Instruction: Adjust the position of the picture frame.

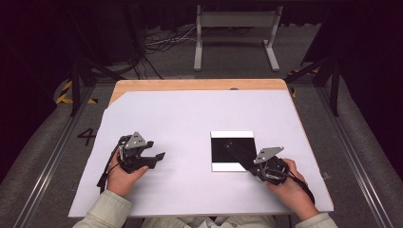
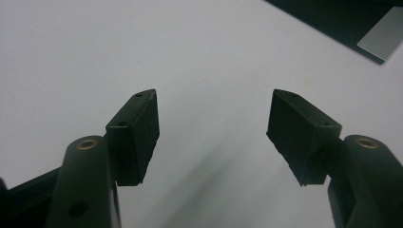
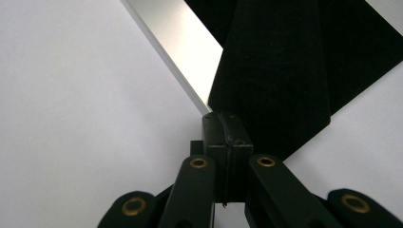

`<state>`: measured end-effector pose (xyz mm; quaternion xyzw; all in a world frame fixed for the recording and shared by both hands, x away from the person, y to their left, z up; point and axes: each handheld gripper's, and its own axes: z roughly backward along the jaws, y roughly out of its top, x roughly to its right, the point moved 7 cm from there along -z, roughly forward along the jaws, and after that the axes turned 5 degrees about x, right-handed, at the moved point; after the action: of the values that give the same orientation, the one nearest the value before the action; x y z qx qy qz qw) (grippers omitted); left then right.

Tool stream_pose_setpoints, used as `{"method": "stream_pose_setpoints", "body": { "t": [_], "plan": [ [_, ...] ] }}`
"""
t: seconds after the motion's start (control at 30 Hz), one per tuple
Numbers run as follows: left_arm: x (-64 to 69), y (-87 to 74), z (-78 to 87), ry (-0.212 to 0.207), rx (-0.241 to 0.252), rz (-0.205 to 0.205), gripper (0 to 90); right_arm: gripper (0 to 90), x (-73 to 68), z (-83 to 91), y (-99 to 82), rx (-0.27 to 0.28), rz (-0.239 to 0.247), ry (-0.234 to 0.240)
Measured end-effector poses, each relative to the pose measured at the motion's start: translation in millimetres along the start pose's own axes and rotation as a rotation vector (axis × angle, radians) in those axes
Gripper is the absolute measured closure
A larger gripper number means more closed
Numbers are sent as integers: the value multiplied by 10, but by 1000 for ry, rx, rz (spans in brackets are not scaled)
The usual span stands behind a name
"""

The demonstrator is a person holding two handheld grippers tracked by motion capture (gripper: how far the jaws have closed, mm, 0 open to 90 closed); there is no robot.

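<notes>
A square panel (image 1: 237, 134), black in the middle with white strips at its near and far edges, lies flat on the white table cover, right of centre. A black cloth (image 1: 237, 151) stretches from the panel's middle toward its near right corner. There my right gripper (image 1: 252, 165) is shut on the cloth's end. The right gripper view has the two jaws pressed together (image 3: 227, 128) with the black cloth (image 3: 280, 71) running away from them over the panel (image 3: 185, 28). My left gripper (image 1: 156, 150) rests at the left of the table, open (image 2: 214, 135), nothing between its pads.
The white cover (image 1: 190, 114) spans nearly the whole table, with a wooden strip (image 1: 199, 84) bare at the far edge. Beyond the table, a white metal stand (image 1: 235, 33) and loose cables (image 1: 161, 40) sit on the floor. A corner of the panel (image 2: 380, 33) appears in the left gripper view.
</notes>
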<state>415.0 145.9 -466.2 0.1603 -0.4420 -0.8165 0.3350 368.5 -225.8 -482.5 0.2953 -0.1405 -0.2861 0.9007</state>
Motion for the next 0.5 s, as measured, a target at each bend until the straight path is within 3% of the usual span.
{"method": "stream_pose_setpoints", "body": {
  "t": [0.2, 0.4, 0.5],
  "plan": [
    [-15, 1, 4, -3, 3, 7, 354, 900, -1, 182, 25, 63, -48, 7],
    [-3, 16, 3, -5, 7, 5, 354, 900, 93, 369, -18, 82, -93, -23],
    [-5, 14, 5, -2, 4, 0, 354, 852, 148, 414, -56, 73, -117, -32]
  ]
}}
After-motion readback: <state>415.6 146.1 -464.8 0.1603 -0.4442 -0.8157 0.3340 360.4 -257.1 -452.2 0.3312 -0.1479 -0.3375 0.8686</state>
